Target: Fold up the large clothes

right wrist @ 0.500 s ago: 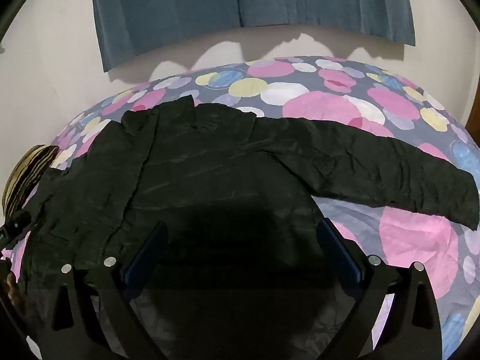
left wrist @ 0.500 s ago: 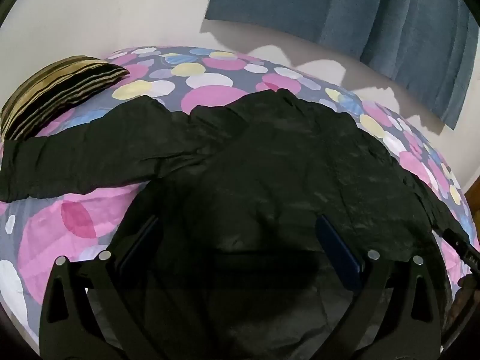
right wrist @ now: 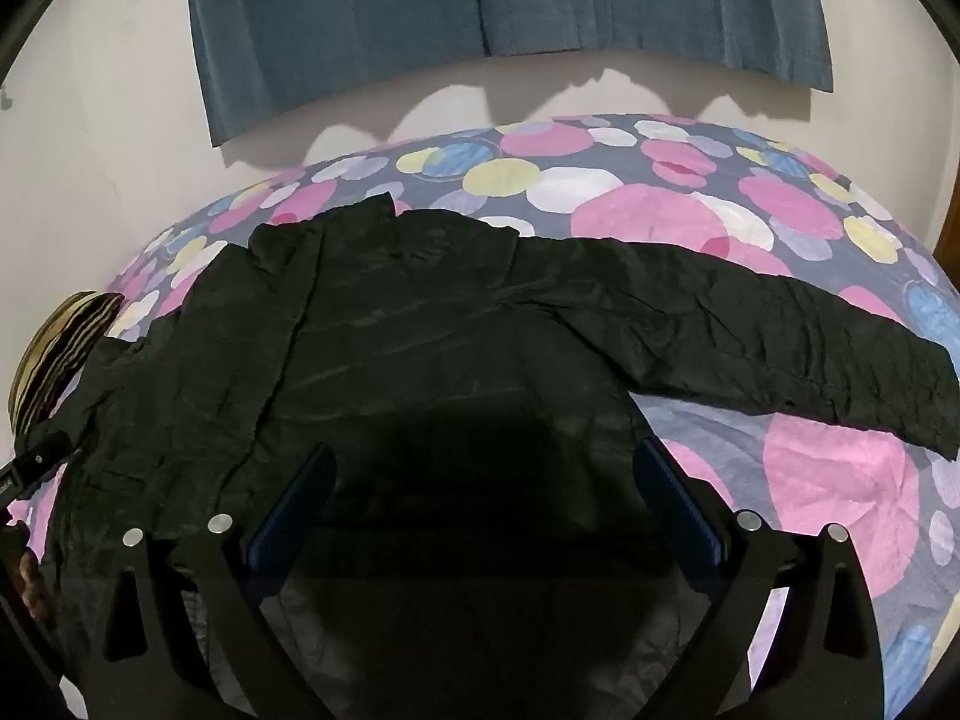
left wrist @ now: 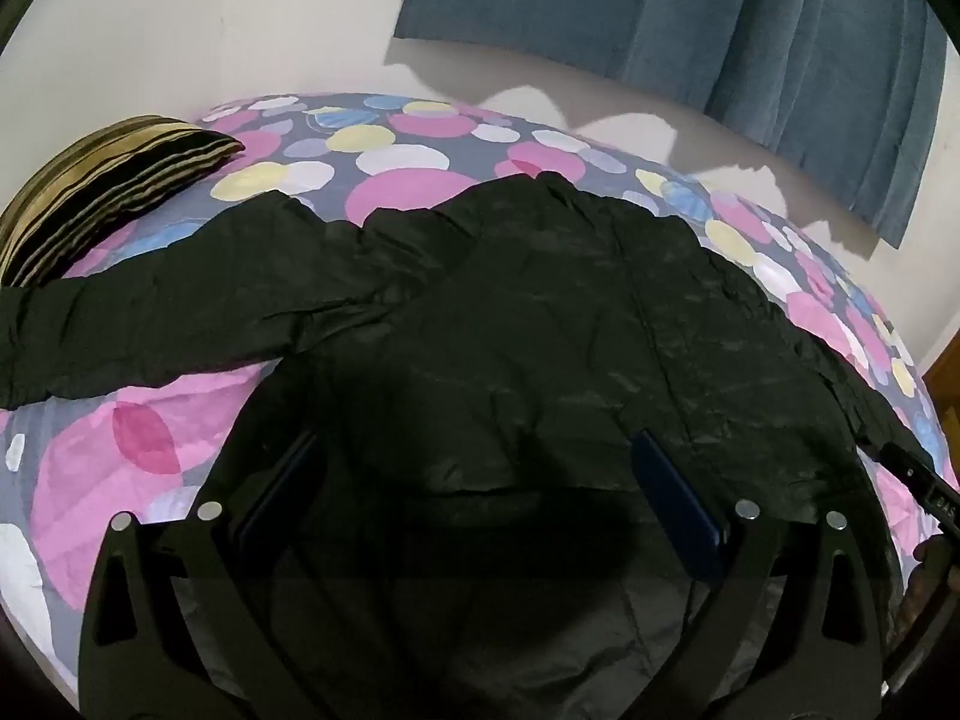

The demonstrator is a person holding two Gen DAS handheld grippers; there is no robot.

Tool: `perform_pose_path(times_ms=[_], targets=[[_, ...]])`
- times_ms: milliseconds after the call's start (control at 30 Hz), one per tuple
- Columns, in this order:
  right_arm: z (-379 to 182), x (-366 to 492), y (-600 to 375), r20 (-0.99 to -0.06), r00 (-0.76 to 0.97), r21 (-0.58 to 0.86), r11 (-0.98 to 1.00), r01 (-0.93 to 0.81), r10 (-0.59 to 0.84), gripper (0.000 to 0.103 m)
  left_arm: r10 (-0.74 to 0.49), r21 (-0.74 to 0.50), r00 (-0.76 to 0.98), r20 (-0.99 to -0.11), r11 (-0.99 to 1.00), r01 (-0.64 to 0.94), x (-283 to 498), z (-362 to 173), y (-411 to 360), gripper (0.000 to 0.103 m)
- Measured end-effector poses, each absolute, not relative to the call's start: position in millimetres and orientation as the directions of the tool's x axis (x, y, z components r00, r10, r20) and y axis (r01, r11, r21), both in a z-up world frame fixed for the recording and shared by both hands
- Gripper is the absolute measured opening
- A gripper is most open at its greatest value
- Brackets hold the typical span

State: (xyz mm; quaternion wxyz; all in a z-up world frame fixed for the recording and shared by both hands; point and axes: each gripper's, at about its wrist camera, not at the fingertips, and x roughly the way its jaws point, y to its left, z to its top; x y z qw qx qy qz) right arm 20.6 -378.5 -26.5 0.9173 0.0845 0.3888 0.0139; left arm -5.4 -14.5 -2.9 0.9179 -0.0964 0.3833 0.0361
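A black long-sleeved jacket [left wrist: 540,324] lies spread flat on a bed, sleeves stretched out to both sides. Its left sleeve [left wrist: 132,324] reaches toward the pillow; its right sleeve [right wrist: 780,348] shows in the right wrist view. My left gripper [left wrist: 474,480] is open and empty, hovering over the jacket's lower left part. My right gripper [right wrist: 480,486] is open and empty over the jacket's [right wrist: 420,330] lower right part. The tip of the right gripper shows at the right edge of the left wrist view [left wrist: 918,480].
The bed has a grey sheet with pink, yellow and blue circles [left wrist: 420,144]. A striped gold and black pillow [left wrist: 102,192] lies at the bed's left end. A blue curtain [right wrist: 480,12] hangs on the white wall behind the bed.
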Motion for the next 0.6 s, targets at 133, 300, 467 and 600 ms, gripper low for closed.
perform_pose_path(times_ms=[133,300,467,600], targets=[[-23.8,19.1,-379.6,-0.710,0.697,0.170,0.985,0.040,0.095,0.099,-0.009,-0.149,0.702,-0.712,0.979,-0.138,-7.5,-4.9,-16.3,0.101],[-24.2,19.0,-380.3,-0.710,0.698,0.172,0.984,0.039,0.097,0.099,-0.009,-0.151,0.702,-0.712,0.978,-0.140,-4.0,-2.1,-13.8,0.101],[-24.0,19.1,-378.9,-0.710,0.698,0.171,0.985,0.038,0.096,0.098,-0.008,-0.151,0.699,-0.715,0.978,-0.143,-5.6,-3.8,-15.2,0.101],[-23.7,19.1,-377.4,-0.710,0.697,0.170,0.985,0.038,0.095,0.098,-0.010,-0.153,0.694,-0.720,0.977,-0.145,-5.8,-3.6,-13.0,0.101]])
